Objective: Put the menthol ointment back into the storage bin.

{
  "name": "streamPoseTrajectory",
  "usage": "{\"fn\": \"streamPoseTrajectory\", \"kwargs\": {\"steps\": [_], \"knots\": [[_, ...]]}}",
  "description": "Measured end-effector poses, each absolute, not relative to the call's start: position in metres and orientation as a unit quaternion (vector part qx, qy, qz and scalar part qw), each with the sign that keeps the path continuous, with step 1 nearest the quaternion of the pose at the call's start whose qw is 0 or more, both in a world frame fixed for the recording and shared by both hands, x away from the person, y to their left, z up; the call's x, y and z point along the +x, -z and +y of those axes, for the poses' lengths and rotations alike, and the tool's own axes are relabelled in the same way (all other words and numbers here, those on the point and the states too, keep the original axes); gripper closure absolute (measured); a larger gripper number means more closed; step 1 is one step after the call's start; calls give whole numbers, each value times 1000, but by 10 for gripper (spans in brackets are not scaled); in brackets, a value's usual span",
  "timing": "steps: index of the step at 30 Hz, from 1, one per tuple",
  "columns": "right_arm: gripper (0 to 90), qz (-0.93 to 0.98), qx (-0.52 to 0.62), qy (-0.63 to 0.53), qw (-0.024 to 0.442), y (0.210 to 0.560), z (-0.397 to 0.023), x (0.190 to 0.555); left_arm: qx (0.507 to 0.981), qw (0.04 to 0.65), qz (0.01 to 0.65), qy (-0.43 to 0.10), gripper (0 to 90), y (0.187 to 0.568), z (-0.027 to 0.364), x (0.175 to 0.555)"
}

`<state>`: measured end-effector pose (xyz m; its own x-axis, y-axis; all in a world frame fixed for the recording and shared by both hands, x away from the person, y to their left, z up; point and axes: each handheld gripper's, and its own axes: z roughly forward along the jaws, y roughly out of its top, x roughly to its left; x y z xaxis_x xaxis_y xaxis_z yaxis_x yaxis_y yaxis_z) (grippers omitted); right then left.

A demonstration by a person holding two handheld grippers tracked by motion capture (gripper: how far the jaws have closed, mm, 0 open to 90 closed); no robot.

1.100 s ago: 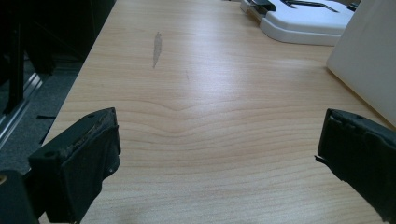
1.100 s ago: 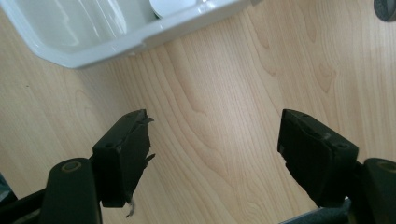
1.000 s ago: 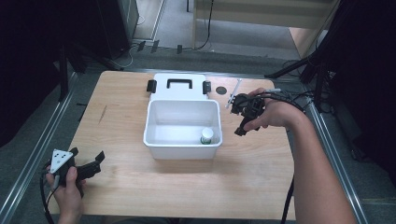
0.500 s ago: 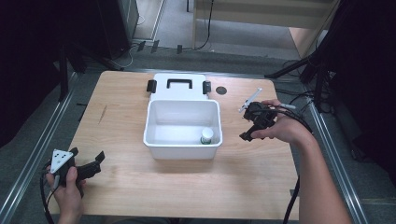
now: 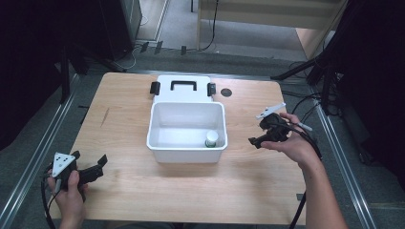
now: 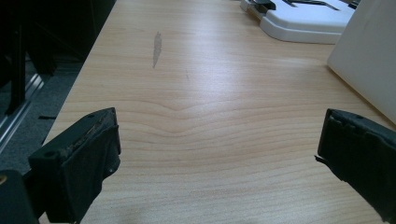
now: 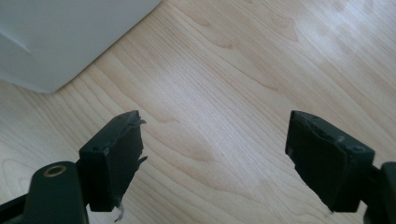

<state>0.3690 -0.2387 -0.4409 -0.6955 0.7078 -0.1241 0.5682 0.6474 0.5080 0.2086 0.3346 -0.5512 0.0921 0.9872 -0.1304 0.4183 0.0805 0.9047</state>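
So we've got a wooden surface (image 5: 191,186) with a white bin (image 5: 186,131) sitting around the middle of it. Inside the bin, tucked into the near right corner, there's a small bottle (image 5: 211,139) with a green label, standing upright. The bin's white lid (image 5: 183,88) lies flat just behind it, touching or almost touching the back wall, black handle on top and a black latch at each end. There's also a small dark round spot (image 5: 226,92) on the surface just right of the lid; we can't tell what it is.

Our left hand-held gripper (image 5: 98,164) is down at the near left corner of the surface, well apart from the bin. In the left gripper view its jaws are spread wide over bare wood, nothing between them, with the bin wall (image 6: 369,60) off to the right and the lid (image 6: 303,18) farther back.

Our right hand-held gripper (image 5: 257,139) hovers just right of the bin, jaws pointing toward it. In the right gripper view the jaws are also wide apart and empty, over bare wood, with a bin corner (image 7: 65,37) at the upper left.
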Motion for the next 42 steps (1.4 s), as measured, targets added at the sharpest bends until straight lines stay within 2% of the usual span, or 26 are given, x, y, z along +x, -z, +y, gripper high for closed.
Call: {"fn": "streamPoseTrajectory", "kwargs": {"steps": [2, 6, 22, 33, 42], "knots": [[132, 883, 374, -225, 173, 446, -240, 365, 595, 438, 590, -325, 0, 551, 335, 209], [135, 863, 398, -233, 205, 457, -244, 356, 594, 438, 591, -325, 0, 551, 335, 209], [141, 755, 472, -369, 267, 487, -290, 316, 595, 437, 590, -326, 0, 551, 334, 209], [141, 717, 487, -404, 293, 511, -315, 290, 595, 437, 590, -327, 0, 551, 334, 209], [141, 693, 503, -424, 294, 525, -333, 269, 595, 437, 590, -328, 0, 551, 334, 209]]}}
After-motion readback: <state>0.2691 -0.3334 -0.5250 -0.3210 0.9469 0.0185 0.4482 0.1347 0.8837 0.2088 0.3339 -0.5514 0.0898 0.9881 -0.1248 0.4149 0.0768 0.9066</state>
